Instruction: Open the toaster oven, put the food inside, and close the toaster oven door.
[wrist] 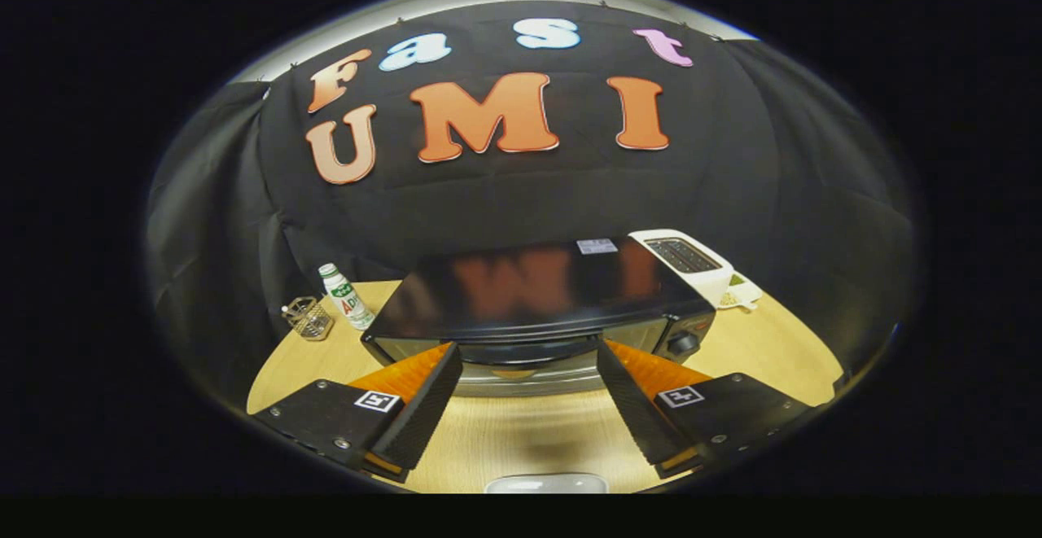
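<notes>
The hand-held gripper [529, 351] hangs level, its two fingers [423, 400] spread wide, gripping nothing.

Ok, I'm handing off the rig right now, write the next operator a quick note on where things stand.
Gripper: open, holding nothing, fingers spread either side of the toaster oven's door handle, just short of it.
Toaster oven: on the wooden table, door looks shut.
Pale item on the table below the fingers, possibly the food; too cropped to tell.
Behind: white toaster, bottle, small wire holder.
Done: approach only.
Left: open the door, load the food, close the door.
</notes>
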Motion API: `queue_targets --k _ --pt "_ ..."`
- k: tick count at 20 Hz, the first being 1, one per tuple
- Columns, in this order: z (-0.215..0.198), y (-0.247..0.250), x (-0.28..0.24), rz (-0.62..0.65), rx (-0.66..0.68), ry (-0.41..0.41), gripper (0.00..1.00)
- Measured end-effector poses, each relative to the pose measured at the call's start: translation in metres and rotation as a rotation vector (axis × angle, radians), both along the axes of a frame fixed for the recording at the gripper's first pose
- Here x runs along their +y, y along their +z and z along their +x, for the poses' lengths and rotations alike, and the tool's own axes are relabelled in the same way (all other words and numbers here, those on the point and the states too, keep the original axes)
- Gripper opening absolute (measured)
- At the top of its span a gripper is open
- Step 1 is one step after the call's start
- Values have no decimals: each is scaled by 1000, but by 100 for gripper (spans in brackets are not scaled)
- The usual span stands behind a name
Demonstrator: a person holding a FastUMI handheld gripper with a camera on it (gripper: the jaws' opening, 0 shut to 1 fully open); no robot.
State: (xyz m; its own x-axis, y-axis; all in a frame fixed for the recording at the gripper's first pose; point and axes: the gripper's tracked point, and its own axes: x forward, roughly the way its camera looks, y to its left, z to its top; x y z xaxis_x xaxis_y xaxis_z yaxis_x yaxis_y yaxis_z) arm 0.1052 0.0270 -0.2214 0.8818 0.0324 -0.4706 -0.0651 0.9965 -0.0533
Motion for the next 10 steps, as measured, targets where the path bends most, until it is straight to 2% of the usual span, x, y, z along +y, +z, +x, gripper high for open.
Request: queue_targets --k 10 --pt "-16 141 12 -56 -176 37 99"
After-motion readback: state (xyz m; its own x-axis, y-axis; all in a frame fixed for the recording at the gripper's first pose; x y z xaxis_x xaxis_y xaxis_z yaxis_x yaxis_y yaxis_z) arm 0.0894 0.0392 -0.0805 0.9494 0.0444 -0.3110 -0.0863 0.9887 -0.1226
